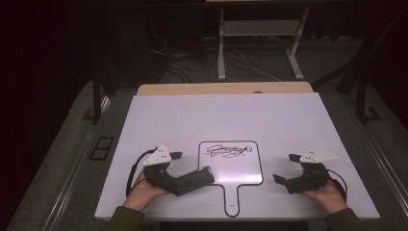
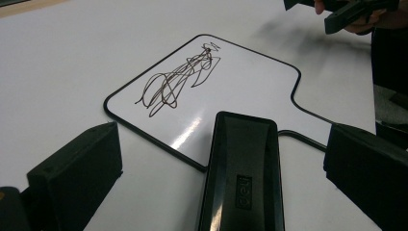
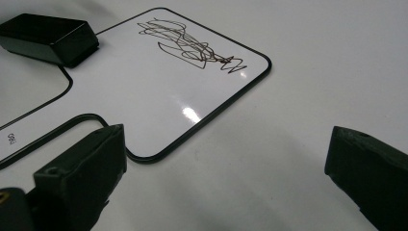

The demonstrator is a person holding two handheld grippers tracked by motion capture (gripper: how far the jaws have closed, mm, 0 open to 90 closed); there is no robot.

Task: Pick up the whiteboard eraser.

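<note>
A small handled whiteboard (image 1: 231, 166) lies flat on the white table (image 1: 192, 120), near the edge closest to the person, its handle pointing toward 6 o'clock in the high view. A dark scribble (image 1: 227, 151) covers the upper part of its writing face, toward 12 o'clock; the rest of the face is bare. A black eraser (image 1: 192, 179) lies at about 8 o'clock from the board's centre, its far end lapping over the board's lower left rim. In the left gripper view the eraser (image 2: 243, 173) runs up the middle between the two black jaws, which stand wide on either side with a clear gap of table showing between each jaw and the eraser, so nothing is clamped. The left gripper (image 1: 178, 171) sits low over the table at the board's 9 o'clock side, carried in the person's left hand (image 1: 144, 190). The right gripper (image 1: 284, 168) is held in the right hand (image 1: 329, 195) at the board's 3 o'clock side, apart from the rim. In the right gripper view its jaws are spread wide over bare table, with the board's corner (image 3: 159, 154) just beside the jaw at 8 o'clock in that view and the scribble (image 3: 192, 45) at 12 o'clock. Whether that jaw touches the rim cannot be told. The eraser (image 3: 48, 36) shows there at 10 o'clock, resting by the board's handle side.
</note>
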